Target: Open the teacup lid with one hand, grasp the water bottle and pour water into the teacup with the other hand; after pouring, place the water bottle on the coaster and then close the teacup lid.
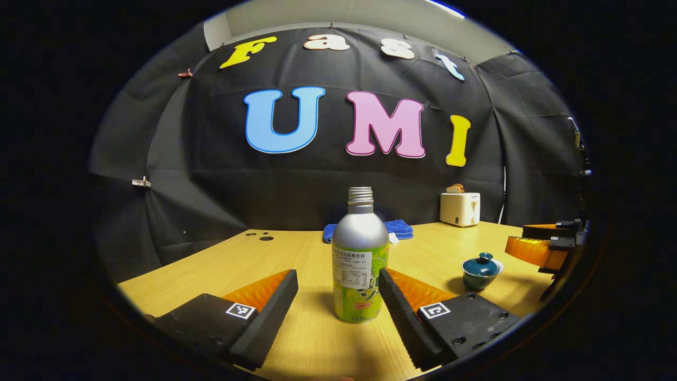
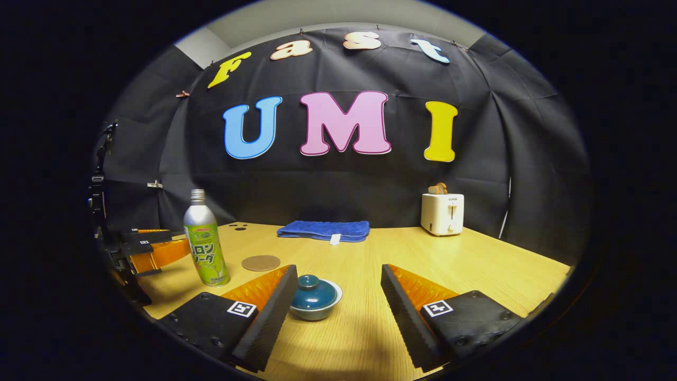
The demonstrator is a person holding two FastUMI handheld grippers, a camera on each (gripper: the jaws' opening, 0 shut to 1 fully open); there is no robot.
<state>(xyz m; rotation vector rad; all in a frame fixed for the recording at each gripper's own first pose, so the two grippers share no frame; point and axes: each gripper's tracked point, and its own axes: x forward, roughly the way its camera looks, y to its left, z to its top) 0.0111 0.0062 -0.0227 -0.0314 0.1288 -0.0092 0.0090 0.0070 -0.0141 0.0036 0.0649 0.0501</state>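
Observation:
A silver bottle (image 1: 359, 259) with a green label and an uncapped threaded neck stands on the wooden table (image 1: 296, 254). My left gripper (image 1: 338, 278) is open, its fingertips on either side of the bottle without pressing it. The bottle (image 2: 206, 243) is at the left of the right gripper view, with the left gripper (image 2: 151, 246) beside it. A teal teacup (image 2: 314, 297) with its lid on sits just ahead of my open right gripper (image 2: 338, 271), close to its left finger. A round brown coaster (image 2: 261, 262) lies behind the cup. The teacup (image 1: 481, 270) and right gripper (image 1: 545, 246) are at the right.
A folded blue towel (image 2: 323, 230) lies at the back of the table. A white toaster (image 2: 442, 213) with bread in it stands at the back right. The towel (image 1: 399, 228) and toaster (image 1: 460, 209) sit behind the bottle in the left gripper view.

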